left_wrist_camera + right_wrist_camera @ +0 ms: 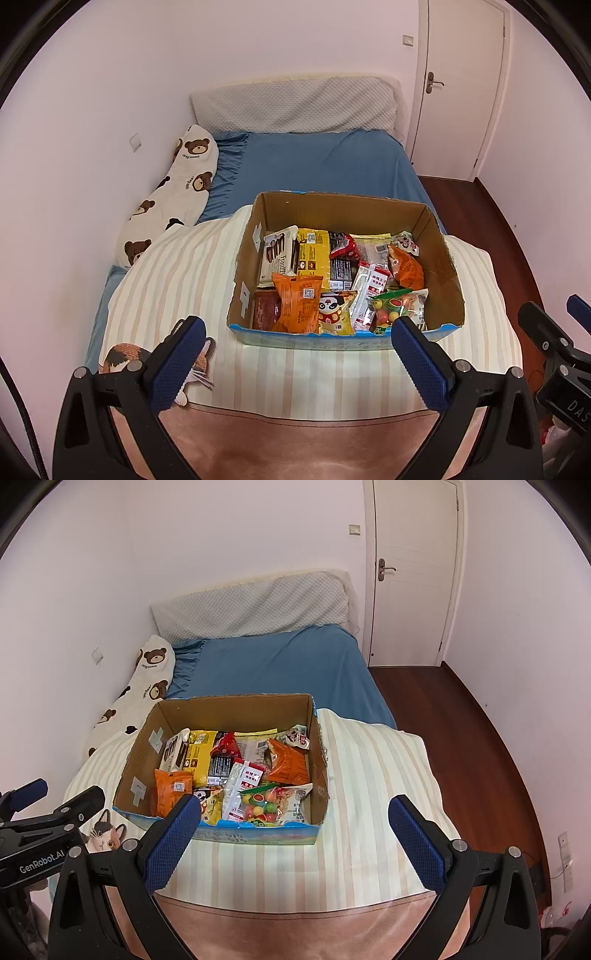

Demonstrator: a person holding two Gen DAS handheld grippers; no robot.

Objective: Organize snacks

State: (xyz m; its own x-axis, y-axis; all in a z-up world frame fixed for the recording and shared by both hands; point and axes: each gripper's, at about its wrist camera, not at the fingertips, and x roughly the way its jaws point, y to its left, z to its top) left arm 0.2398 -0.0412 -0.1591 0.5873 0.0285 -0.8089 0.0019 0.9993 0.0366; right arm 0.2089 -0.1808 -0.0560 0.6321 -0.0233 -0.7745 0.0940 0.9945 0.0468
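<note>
Striped quilt (295, 373) bears snack box (439, 258); both tongs (297, 338) (293, 816) spread, empty (socket (563, 840) right view only).

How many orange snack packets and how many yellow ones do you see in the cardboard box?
Orange packets: 2, one at the front left and one at the back right.
Yellow packets: 2, a plain one and a panda one.
Total: 4, all in the cardboard box.

Both wrist views look down the bed (314, 162) from its foot, sharing the snack box (221, 716).
</note>
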